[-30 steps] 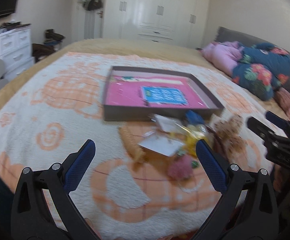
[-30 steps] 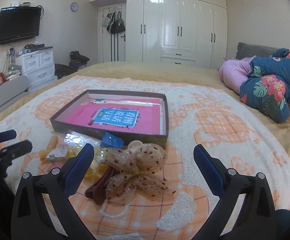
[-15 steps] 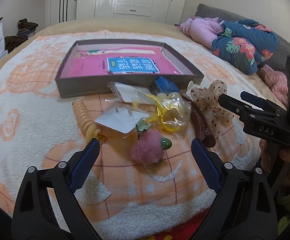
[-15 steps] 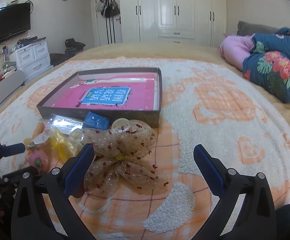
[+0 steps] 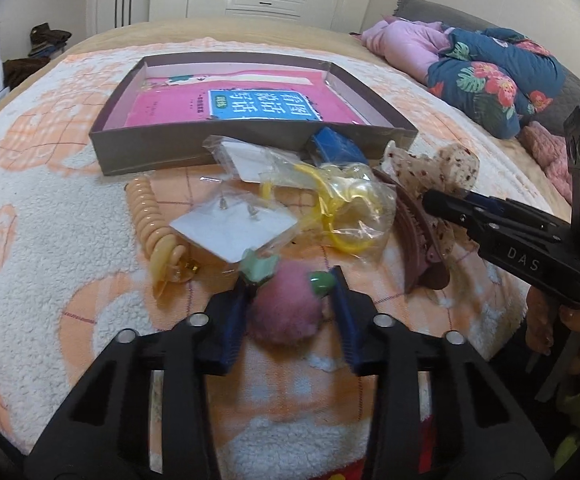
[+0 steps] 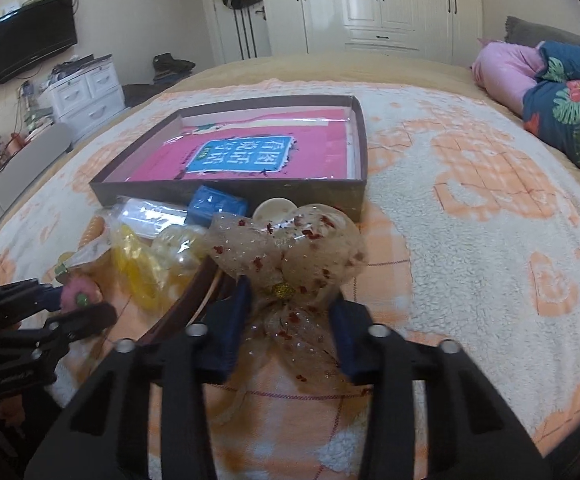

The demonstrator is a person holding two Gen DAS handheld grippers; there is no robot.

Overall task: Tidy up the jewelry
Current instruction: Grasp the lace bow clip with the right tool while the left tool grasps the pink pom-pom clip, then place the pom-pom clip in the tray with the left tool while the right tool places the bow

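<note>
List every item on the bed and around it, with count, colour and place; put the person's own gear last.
box: one, grey, on the blanket, a pink book inside
pompom: one, pink, between the left tongs' pads
bow: one, sheer with red flecks, between the right tongs' pads
hair claw: one, maroon, under the bow
coil hair tie: one, peach, left of the pile
earring card: one, white, in the pile
plastic bag: one, clear with yellow bands, pile centre
packet: one, blue, against the box
blanket: one, white and orange, over the bed
bedding: pink and floral blue, far right
left tongs: black, blue pads, just closing
right tongs: black, blue pads, just closing
</note>
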